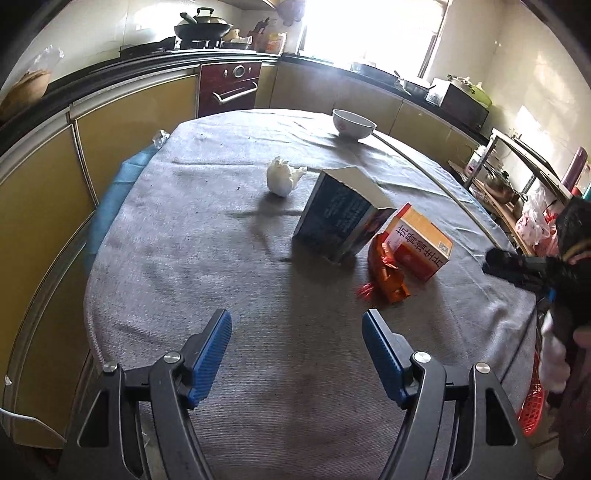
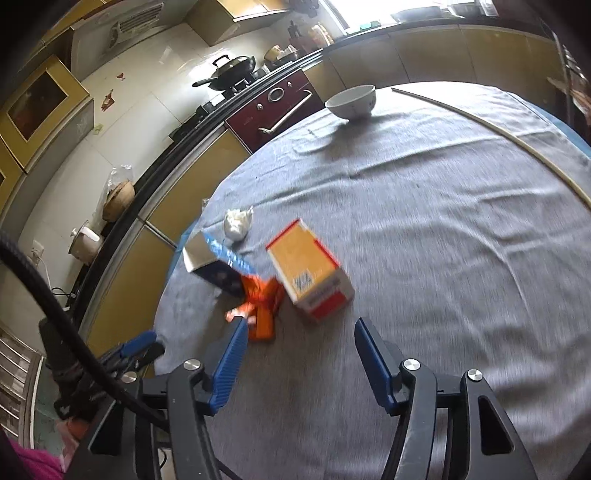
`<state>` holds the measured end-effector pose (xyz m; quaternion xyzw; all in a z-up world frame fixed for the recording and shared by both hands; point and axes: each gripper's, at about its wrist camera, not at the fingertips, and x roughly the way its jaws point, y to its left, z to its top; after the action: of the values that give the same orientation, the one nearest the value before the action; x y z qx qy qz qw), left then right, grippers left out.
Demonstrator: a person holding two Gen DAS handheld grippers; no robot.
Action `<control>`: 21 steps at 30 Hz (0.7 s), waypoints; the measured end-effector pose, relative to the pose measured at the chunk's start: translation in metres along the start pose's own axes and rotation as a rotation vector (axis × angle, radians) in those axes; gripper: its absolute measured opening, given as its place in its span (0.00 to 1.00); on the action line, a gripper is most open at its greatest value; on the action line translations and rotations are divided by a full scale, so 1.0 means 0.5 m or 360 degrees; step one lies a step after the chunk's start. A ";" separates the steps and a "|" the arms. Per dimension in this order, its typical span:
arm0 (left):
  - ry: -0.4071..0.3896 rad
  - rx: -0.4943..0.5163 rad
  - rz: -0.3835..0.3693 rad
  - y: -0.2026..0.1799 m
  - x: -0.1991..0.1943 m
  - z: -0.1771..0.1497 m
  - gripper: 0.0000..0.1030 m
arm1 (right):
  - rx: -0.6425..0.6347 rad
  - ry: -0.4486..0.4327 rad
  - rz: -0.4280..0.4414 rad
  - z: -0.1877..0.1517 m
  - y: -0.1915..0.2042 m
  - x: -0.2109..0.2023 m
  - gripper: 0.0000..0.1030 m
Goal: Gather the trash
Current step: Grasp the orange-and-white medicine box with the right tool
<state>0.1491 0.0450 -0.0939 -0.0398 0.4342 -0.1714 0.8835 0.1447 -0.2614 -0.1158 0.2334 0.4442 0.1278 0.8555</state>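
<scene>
On the grey-clothed round table point(image 1: 221, 280) lie a crumpled white tissue point(image 1: 282, 178), a dark blue box point(image 1: 341, 218), an orange-and-red medicine box point(image 1: 419, 242) and a crumpled orange wrapper point(image 1: 388, 271). My left gripper point(image 1: 297, 328) is open and empty above the near table, short of them. In the right wrist view my right gripper point(image 2: 299, 341) is open and empty just in front of the wrapper point(image 2: 262, 299) and the medicine box point(image 2: 308, 269); the blue box point(image 2: 218, 266) and tissue point(image 2: 238, 221) lie beyond. The right gripper shows at the left wrist view's right edge point(image 1: 517, 266).
A white bowl point(image 1: 352, 123) stands at the table's far side, also in the right wrist view point(image 2: 352, 100). A red basket point(image 1: 533, 402) sits low at the table's right edge. Kitchen counters with a wok point(image 1: 203, 27) and a dark red oven point(image 1: 229, 86) ring the table.
</scene>
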 end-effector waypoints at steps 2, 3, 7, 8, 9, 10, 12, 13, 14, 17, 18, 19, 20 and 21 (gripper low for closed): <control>0.0001 -0.0010 0.0000 0.008 -0.001 -0.002 0.72 | -0.0001 -0.0001 -0.0007 0.017 -0.004 0.013 0.62; 0.0003 -0.0017 0.0000 0.014 -0.002 -0.003 0.72 | 0.0003 -0.0004 -0.0007 0.027 -0.007 0.021 0.62; 0.0012 -0.0045 0.0003 0.034 -0.003 -0.007 0.72 | 0.0002 -0.0027 -0.0007 0.060 -0.015 0.042 0.63; 0.0014 -0.0053 0.0003 0.038 -0.004 -0.008 0.72 | 0.0012 -0.0032 -0.0002 0.071 -0.019 0.050 0.64; 0.0015 -0.0059 0.0001 0.041 -0.004 -0.009 0.72 | 0.0022 -0.0033 0.0004 0.079 -0.021 0.056 0.64; 0.0017 -0.0065 -0.0002 0.044 -0.005 -0.010 0.72 | 0.0034 -0.0033 0.0012 0.088 -0.025 0.064 0.64; 0.0020 -0.0071 -0.0004 0.049 -0.006 -0.014 0.72 | 0.0050 -0.0020 0.0036 0.104 -0.029 0.084 0.64; 0.0022 -0.0072 -0.0003 0.051 -0.007 -0.016 0.72 | 0.0060 -0.0009 0.0042 0.108 -0.031 0.094 0.64; 0.0023 -0.0074 -0.0004 0.053 -0.008 -0.017 0.72 | 0.0072 0.0003 0.0051 0.111 -0.032 0.103 0.64; 0.0026 -0.0082 -0.0009 0.059 -0.011 -0.020 0.72 | 0.0074 0.0048 0.0097 0.113 -0.024 0.131 0.64; 0.0025 -0.0083 -0.0009 0.060 -0.012 -0.021 0.72 | 0.0055 0.0070 0.0107 0.112 -0.015 0.140 0.64; 0.0025 -0.0085 -0.0008 0.061 -0.013 -0.022 0.72 | 0.0032 0.0090 0.0112 0.111 -0.006 0.148 0.64; 0.0025 -0.0088 -0.0010 0.062 -0.014 -0.023 0.72 | 0.0007 0.0108 0.0113 0.109 0.003 0.153 0.64; 0.0025 -0.0089 -0.0012 0.062 -0.014 -0.023 0.72 | -0.0033 0.0127 0.0109 0.105 0.015 0.159 0.64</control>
<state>0.1443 0.0776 -0.1026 -0.0648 0.4456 -0.1627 0.8779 0.2330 -0.2363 -0.1416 0.2343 0.4685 0.1708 0.8345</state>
